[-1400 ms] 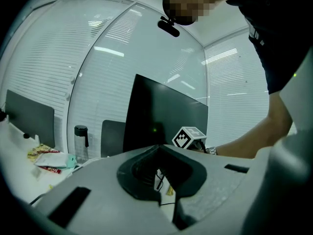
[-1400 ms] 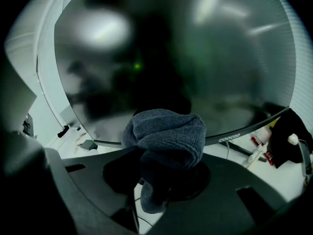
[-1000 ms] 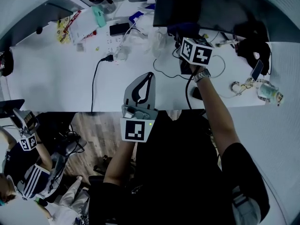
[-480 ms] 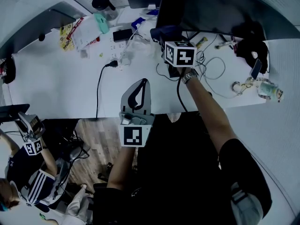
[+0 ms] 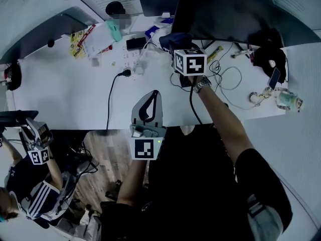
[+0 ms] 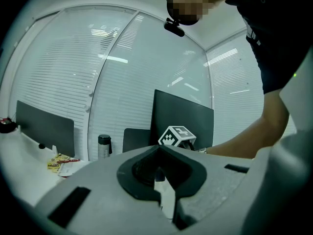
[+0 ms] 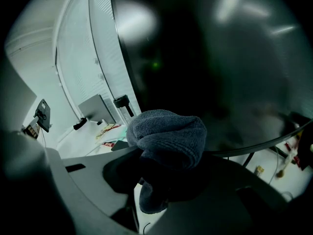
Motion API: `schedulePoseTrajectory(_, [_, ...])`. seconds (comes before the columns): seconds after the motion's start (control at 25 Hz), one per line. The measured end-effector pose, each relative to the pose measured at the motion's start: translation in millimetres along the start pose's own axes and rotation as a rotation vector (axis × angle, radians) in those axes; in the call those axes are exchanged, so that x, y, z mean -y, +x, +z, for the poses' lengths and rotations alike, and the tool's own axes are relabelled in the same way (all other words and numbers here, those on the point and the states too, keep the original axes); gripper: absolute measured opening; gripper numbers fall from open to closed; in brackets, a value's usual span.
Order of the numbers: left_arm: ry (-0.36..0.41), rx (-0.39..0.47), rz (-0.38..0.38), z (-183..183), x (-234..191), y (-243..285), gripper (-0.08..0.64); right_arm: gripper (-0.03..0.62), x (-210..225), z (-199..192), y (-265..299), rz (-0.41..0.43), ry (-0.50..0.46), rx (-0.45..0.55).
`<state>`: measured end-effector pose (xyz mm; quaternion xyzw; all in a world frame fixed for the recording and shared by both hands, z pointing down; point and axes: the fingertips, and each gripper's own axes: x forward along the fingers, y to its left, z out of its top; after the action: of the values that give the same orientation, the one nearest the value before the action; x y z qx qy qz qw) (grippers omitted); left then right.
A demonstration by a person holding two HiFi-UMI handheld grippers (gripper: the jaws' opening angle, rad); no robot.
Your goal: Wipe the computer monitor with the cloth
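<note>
1. The room was enclosed by glazed walls with white slatted blinds (image 6: 73, 82); a wood-pattern floor (image 5: 105, 149) showed below the near desk edge.
2. A white desk (image 5: 60, 89) spanned the head view. Its rear half carried clutter: printed packets, a power strip (image 5: 131, 59), a dark bottle (image 5: 115, 8) and loose cables. Its front half was bare except for one black cable (image 5: 111, 92).
3. The computer monitor (image 5: 225, 14) stood at the rear of the desk, screen dark.
4. The left gripper (image 5: 150, 104) hovered over the near desk edge, well apart from the monitor, jaws pressed together on nothing.
5. The right gripper (image 7: 161, 175) was extended to the monitor's lower left corner, jaws pinching the cloth.
6. The cloth (image 7: 166, 136), dark grey terry bunched into a wad, sat directly in front of the screen; contact with the glass could not be confirmed.
</note>
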<state>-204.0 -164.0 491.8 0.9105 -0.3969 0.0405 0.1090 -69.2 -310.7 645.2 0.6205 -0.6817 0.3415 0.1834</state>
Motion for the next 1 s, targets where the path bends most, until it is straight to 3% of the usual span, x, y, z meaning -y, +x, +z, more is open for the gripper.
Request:
schedulePoseTrajectory(0.68, [-0.024, 0.110, 0.018, 32, 14, -6, 0.006, 0.121, -19, 56, -49, 0.000, -0.063, 0.116])
schedulePoseTrajectory(1.0, [-0.020, 0.117, 0.017, 39, 20, -22, 0.006, 0.121, -31, 96, -82, 0.009, -0.088, 0.204])
